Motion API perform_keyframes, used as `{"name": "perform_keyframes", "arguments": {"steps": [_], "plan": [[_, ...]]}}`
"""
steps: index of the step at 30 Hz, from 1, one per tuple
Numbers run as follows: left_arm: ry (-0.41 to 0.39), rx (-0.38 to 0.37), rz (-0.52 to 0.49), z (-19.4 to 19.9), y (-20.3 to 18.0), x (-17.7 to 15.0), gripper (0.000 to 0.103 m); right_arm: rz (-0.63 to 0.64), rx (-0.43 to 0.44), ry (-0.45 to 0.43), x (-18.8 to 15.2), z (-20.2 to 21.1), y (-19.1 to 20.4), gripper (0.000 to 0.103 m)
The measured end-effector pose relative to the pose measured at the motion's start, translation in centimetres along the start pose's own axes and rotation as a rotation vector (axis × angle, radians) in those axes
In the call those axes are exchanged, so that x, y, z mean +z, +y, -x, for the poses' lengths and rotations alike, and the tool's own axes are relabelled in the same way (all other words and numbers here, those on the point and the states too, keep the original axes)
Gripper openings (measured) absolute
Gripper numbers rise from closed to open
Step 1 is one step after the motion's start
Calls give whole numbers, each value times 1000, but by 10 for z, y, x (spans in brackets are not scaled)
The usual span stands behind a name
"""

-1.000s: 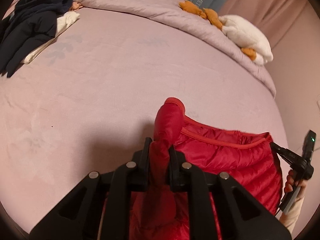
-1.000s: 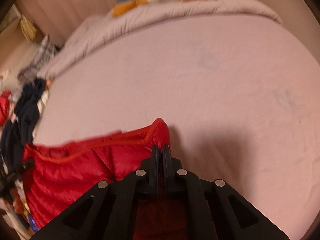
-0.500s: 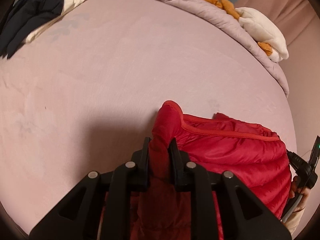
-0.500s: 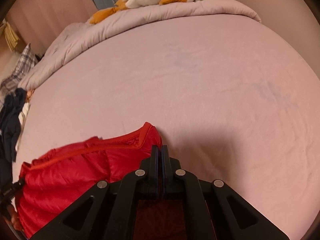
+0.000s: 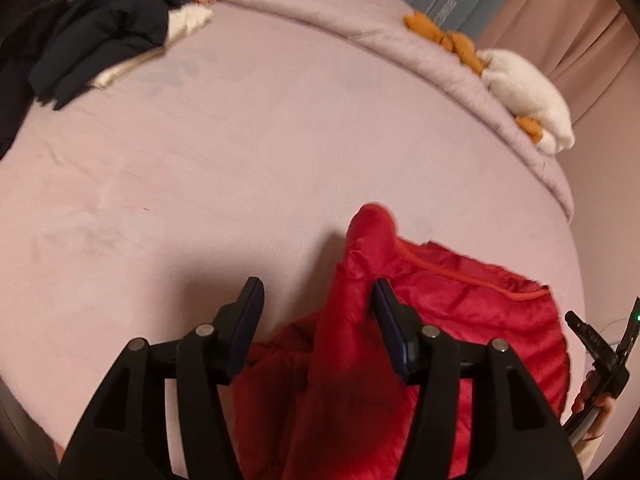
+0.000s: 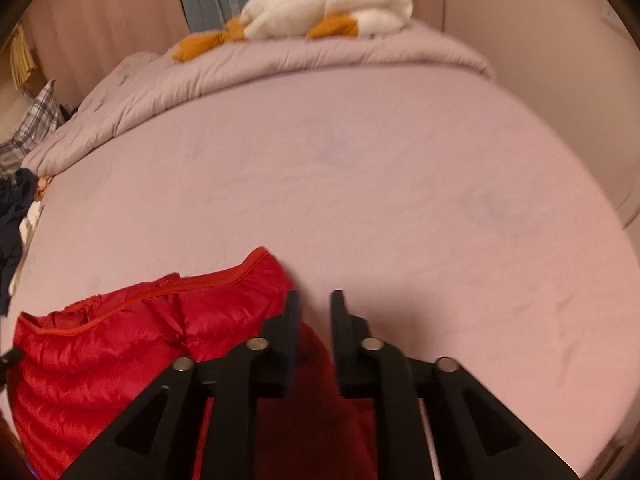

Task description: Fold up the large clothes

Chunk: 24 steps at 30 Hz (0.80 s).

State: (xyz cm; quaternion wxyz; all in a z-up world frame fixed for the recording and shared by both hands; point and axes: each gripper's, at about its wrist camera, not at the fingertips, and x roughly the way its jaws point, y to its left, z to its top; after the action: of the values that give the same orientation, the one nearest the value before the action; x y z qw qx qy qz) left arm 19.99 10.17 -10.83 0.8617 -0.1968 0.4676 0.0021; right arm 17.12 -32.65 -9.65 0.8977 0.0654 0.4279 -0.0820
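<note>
A red puffer jacket (image 5: 460,320) lies folded on the pink bed near its front edge. It also shows in the right wrist view (image 6: 120,340). My left gripper (image 5: 318,300) is open, with a raised fold of the jacket standing loose between its fingers, against the right one. My right gripper (image 6: 314,300) is open just right of the jacket's corner, with the jacket under it. The right gripper also shows at the right edge of the left wrist view (image 5: 600,352), held in a hand.
A pile of dark clothes (image 5: 92,32) lies at the far left of the bed. A rolled quilt (image 5: 320,12) runs along the back with a white and orange plush toy (image 5: 524,92) on it. A wall (image 6: 560,80) is close on the right.
Both grippers have opened and let go of the red jacket. The jacket has come down onto the bed.
</note>
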Motion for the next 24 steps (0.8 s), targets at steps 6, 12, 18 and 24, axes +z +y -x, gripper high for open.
{"name": "perform_keyframes", "arguments": {"steps": [6, 12, 18, 24], "plan": [[-122, -103, -56, 62, -21, -19, 77, 22, 95, -98, -18, 62, 0, 42], [-82, -254, -148, 68, -61, -62, 74, 84, 321, -51, -51, 73, 36, 46], [28, -173, -197, 16, -67, -92, 37, 154, 322, 35, -80, 47, 58, 45], [-1, -131, -192, 8, -54, -95, 21, 104, 219, 26, -84, 40, 34, 27]]}}
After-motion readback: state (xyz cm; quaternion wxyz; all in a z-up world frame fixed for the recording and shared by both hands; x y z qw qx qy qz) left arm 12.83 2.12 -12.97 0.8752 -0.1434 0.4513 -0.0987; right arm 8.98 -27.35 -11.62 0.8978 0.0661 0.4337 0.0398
